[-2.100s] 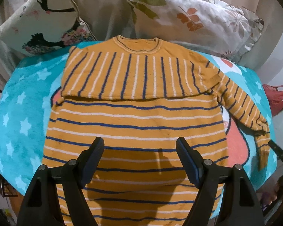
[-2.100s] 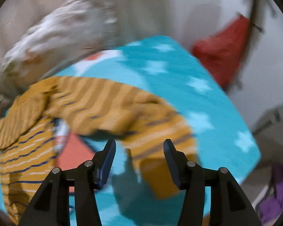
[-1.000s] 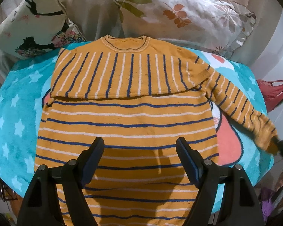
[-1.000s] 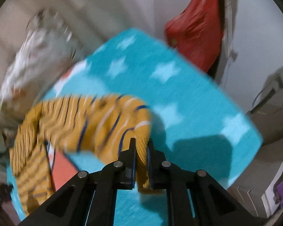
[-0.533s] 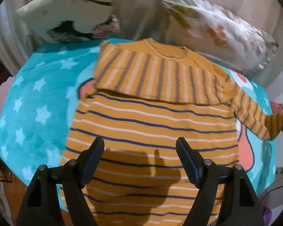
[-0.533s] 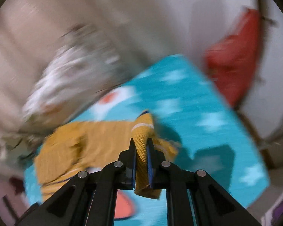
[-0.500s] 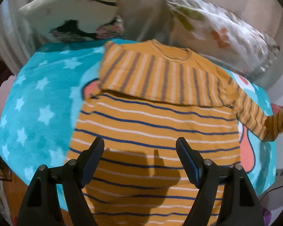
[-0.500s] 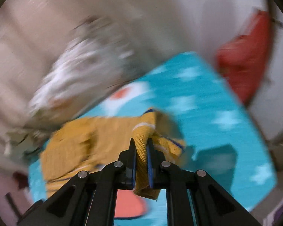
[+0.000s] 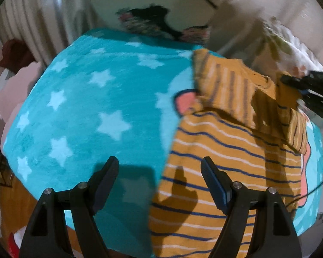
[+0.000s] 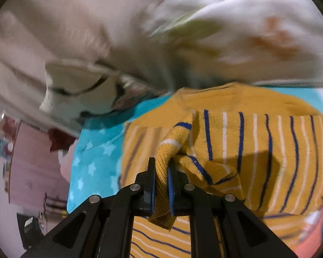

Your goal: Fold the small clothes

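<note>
An orange sweater with blue and white stripes (image 9: 226, 161) lies on a turquoise star blanket (image 9: 86, 111); its left sleeve is folded across the chest. My right gripper (image 10: 161, 172) is shut on the right sleeve's cuff (image 10: 172, 148) and holds it above the sweater's chest (image 10: 269, 142). It shows at the right edge of the left wrist view (image 9: 308, 83). My left gripper (image 9: 159, 176) is open and empty, above the sweater's lower left edge.
Patterned pillows lean at the back (image 10: 236, 32) (image 9: 161, 21). A curtain (image 9: 43, 17) hangs at the far left. The blanket's front edge drops off near my left gripper, with an orange surface (image 9: 17, 204) below it.
My right gripper has carried the right sleeve from the blanket's right side over onto the sweater's chest. My left gripper has swung left, so the sweater now lies to its right.
</note>
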{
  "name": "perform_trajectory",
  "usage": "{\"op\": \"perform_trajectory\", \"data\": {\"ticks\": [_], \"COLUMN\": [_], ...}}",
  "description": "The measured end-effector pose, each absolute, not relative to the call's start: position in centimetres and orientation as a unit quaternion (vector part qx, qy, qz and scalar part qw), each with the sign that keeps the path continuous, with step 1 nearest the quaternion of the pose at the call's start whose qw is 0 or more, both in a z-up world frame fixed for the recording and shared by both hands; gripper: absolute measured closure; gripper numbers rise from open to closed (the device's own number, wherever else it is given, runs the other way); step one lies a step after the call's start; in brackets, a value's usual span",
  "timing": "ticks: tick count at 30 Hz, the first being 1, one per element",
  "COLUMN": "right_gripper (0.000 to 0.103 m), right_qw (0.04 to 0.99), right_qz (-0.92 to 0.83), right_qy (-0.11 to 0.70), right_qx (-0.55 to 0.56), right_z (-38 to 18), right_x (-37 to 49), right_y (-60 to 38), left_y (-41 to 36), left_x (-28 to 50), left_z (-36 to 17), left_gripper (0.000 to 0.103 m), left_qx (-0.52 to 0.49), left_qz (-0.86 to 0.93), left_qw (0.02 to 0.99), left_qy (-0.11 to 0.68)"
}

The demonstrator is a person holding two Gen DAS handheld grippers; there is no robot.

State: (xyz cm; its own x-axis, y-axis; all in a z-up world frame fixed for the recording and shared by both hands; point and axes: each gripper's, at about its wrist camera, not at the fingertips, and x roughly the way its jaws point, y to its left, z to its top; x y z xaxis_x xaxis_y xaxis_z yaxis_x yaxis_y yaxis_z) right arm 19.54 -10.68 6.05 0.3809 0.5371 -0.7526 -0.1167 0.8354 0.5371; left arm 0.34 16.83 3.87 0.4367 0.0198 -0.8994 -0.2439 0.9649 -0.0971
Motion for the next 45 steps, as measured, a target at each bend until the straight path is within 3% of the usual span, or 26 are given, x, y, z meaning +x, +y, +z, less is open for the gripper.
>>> {"op": "perform_trajectory", "data": {"ticks": [7, 10, 12, 17, 24, 28, 45], "right_gripper": [0.092, 0.087, 0.07, 0.059, 0.059, 0.059, 0.054], "right_qw": [0.779, 0.763, 0.76, 0.763, 0.774, 0.81, 0.841], "right_qz": [0.224, 0.235, 0.24, 0.25, 0.253, 0.204, -0.004], "right_qy": [0.566, 0.579, 0.579, 0.571, 0.555, 0.543, 0.541], "right_qx": [0.153, 0.166, 0.171, 0.172, 0.168, 0.086, 0.001], "right_z": [0.2, -1.6, -2.1, -1.6, 0.5, 2.7, 3.5], "right_x": [23.6, 24.6, 25.0, 25.6, 25.5, 22.9, 11.1], "right_y": [-1.4, -0.1, 0.9, 2.7, 3.5, 3.2, -7.6], "left_y": [21.0, 22.0, 22.4, 22.3, 20.4, 19.3, 13.9], "left_x": [0.4, 0.8, 1.1, 2.0, 3.3, 3.7, 4.8], "left_z": [2.9, 2.5, 2.2, 1.7, 2.0, 2.5, 2.5], "left_gripper": [0.026, 0.026, 0.026, 0.026, 0.026, 0.026, 0.026], "left_qx": [-0.121, -0.126, -0.128, -0.122, -0.096, -0.068, -0.004], "left_qz": [0.096, 0.095, 0.093, 0.08, 0.053, 0.048, -0.018], "left_qw": [0.836, 0.834, 0.833, 0.831, 0.837, 0.845, 0.844], "left_qy": [0.526, 0.529, 0.53, 0.536, 0.536, 0.529, 0.537]}}
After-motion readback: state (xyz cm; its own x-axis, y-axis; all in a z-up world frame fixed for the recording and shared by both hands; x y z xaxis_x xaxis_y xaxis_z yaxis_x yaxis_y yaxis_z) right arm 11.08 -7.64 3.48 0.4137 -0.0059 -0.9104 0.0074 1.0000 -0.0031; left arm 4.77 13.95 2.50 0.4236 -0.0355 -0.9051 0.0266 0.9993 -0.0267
